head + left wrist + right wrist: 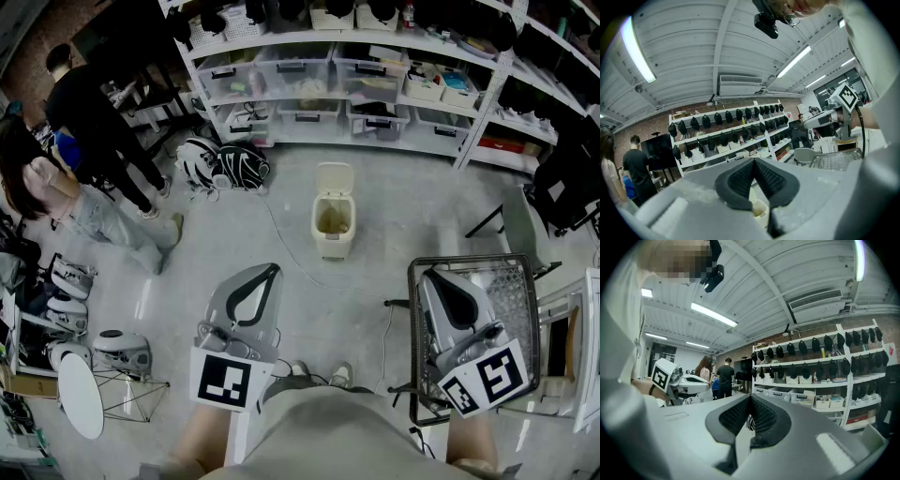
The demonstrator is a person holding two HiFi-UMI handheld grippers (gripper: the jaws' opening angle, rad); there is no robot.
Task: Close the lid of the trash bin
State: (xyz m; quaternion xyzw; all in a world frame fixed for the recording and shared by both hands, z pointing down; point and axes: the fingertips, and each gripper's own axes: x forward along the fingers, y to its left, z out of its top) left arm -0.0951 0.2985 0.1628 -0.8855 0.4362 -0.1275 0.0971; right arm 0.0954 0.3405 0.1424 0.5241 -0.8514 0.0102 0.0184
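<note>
Trash bin (333,230) cream, lid (335,177) raised; left claw (267,275) and right claw (433,280) pressed together, empty.

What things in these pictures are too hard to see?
- Head view: what lies inside the open trash bin is too small to tell.
- Left gripper view: the left gripper, jaws shut, hides nearly all of the trash bin.
- Head view: the right gripper covers part of the wire basket.
- Shelf boxes: contents too small, every view.

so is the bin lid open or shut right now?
Open. The lid stands upright behind the trash bin, and the head view looks straight into its inside.
</note>
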